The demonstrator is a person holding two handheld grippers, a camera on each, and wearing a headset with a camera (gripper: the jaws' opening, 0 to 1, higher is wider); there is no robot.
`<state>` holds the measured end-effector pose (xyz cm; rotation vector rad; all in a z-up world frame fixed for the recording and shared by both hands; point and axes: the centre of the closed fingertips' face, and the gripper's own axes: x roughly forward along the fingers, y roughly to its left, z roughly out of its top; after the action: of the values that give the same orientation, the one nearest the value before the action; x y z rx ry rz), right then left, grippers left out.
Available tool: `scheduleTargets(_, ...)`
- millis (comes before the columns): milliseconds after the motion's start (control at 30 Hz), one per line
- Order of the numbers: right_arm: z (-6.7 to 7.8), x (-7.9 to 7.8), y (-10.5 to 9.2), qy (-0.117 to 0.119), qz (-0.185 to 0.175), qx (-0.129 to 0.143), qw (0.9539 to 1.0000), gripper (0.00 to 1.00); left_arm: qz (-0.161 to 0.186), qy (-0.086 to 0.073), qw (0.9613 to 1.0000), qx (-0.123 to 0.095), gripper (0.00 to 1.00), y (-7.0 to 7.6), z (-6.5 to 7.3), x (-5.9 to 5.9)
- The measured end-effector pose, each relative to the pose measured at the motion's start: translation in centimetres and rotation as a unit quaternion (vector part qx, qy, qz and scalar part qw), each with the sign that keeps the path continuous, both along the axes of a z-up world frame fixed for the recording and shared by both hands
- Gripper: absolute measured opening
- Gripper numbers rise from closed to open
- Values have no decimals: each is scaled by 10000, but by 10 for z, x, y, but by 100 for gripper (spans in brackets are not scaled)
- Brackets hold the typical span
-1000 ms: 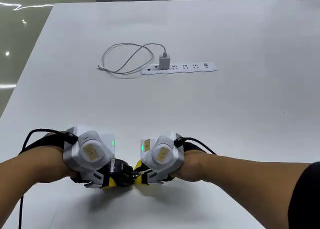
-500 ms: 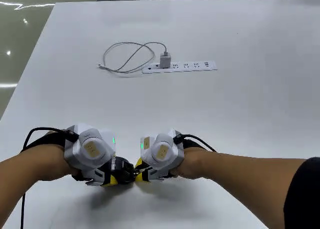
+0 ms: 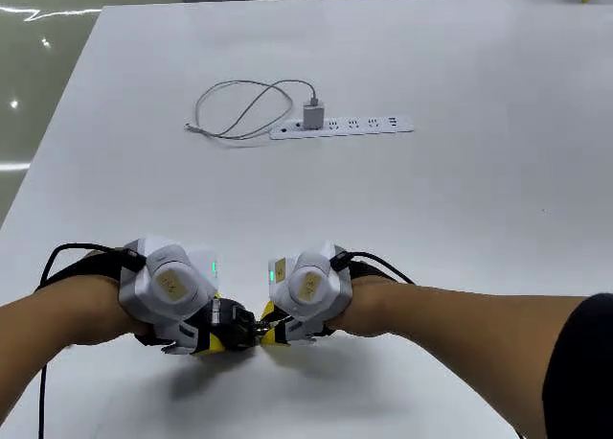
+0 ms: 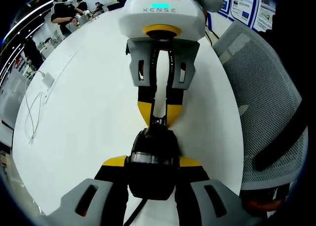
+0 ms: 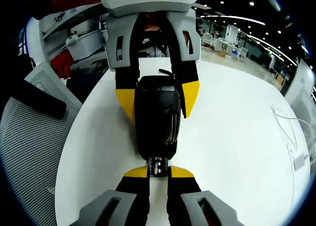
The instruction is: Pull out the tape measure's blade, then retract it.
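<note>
The left hand-held gripper (image 4: pixel 153 163) clamps the case (image 5: pixel 157 112) steady so the facing right hand-held gripper (image 5: pixel 158 174), pinching the blade tip (image 5: pixel 157 163), can pull.

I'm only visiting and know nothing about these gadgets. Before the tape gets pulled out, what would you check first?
1. Left gripper clamped on the tape measure: ok, the jaws are shut on its black case.
2. Right gripper clamped on the blade: ok, shut on its tip.
3. Blade at its start position: ok, just a short bit is out of the case.
4. Room to pull the grippers apart: ok, the power strip and cable lie far off on the table.
5. Blade lock released: cannot tell.
</note>
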<state>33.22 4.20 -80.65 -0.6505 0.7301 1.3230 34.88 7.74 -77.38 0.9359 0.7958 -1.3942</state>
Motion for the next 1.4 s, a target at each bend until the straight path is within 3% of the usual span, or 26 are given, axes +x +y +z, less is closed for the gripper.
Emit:
scheduleTargets(433, 1, -2, -8, 147, -124, -35, 9998, 8, -9, 1, 10000, 32, 31, 1, 0, -1)
scheduleTargets(600, 0, -1, -10, 70, -74, -61, 9999, 8, 18, 9, 10000, 30, 31, 1, 0, 0)
scheduleTargets(667, 1, -1, -11, 162, -107, -33, 9998, 8, 2, 3, 10000, 36, 31, 1, -1, -1)
scheduleTargets(1400, 0, -1, -23, 164, -119, -141, 9997, 9, 26, -4, 10000, 61, 31, 1, -1, 0)
